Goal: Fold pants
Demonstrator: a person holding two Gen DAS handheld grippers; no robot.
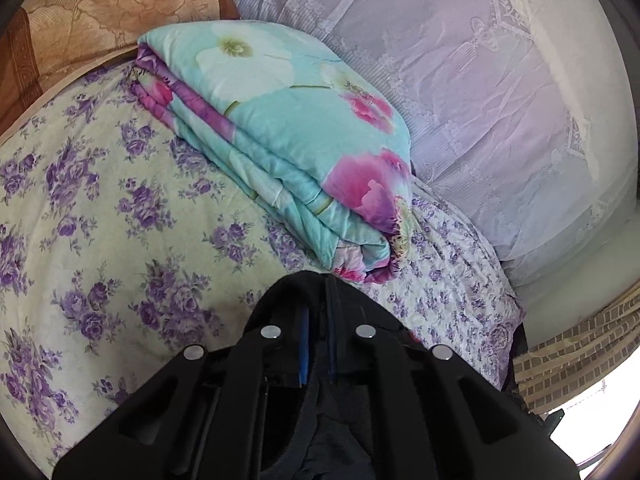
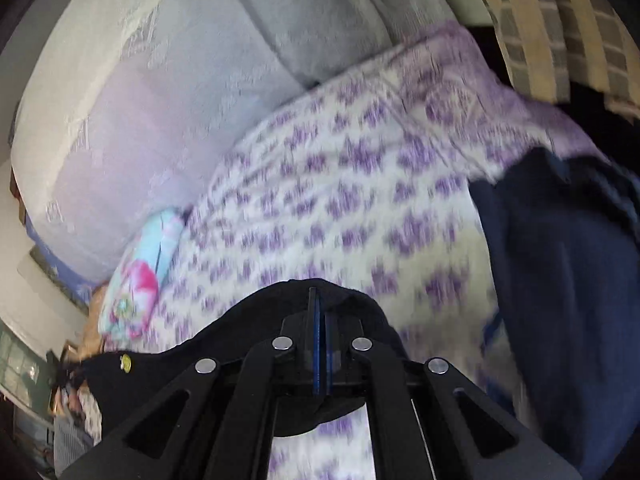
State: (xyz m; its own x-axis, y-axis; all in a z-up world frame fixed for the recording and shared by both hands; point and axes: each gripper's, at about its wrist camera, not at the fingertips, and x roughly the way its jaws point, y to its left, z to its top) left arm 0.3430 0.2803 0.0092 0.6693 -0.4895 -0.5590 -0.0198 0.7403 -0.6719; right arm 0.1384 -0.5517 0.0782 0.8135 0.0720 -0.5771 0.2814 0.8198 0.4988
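1. Black pants point(image 1: 320, 292) fill the space nearest my left camera, draped over the tips of my left gripper point(image 1: 318, 360) and hanging down between its two arms.
2. My left gripper is clamped on that black cloth; its blue-edged fingers point(image 1: 305, 344) stand almost together with the fabric pinched between them.
3. On my right camera the same pants point(image 2: 256, 320) lie across the tips of my right gripper point(image 2: 321, 344), trailing off to its left, where a small yellow button point(image 2: 125, 361) shows on the cloth.
4. My right gripper is also closed on the pants, its fingers pressed narrow with the fabric bunched over them. This view is blurred.
5. Under and ahead of both grippers spreads a bed sheet point(image 1: 100, 208) of pale cloth printed with purple flowers.
6. Ahead of my left gripper, a folded quilt point(image 1: 280, 128), turquoise with white and pink flowers, rests on the sheet.
7. Beyond the quilt hangs a pale lace curtain point(image 1: 460, 80); far to the left lies a brown patterned pillow point(image 1: 100, 12).
8. Right of my right gripper, dark blue fabric point(image 2: 560, 260) lies on the sheet; I cannot tell what it is.
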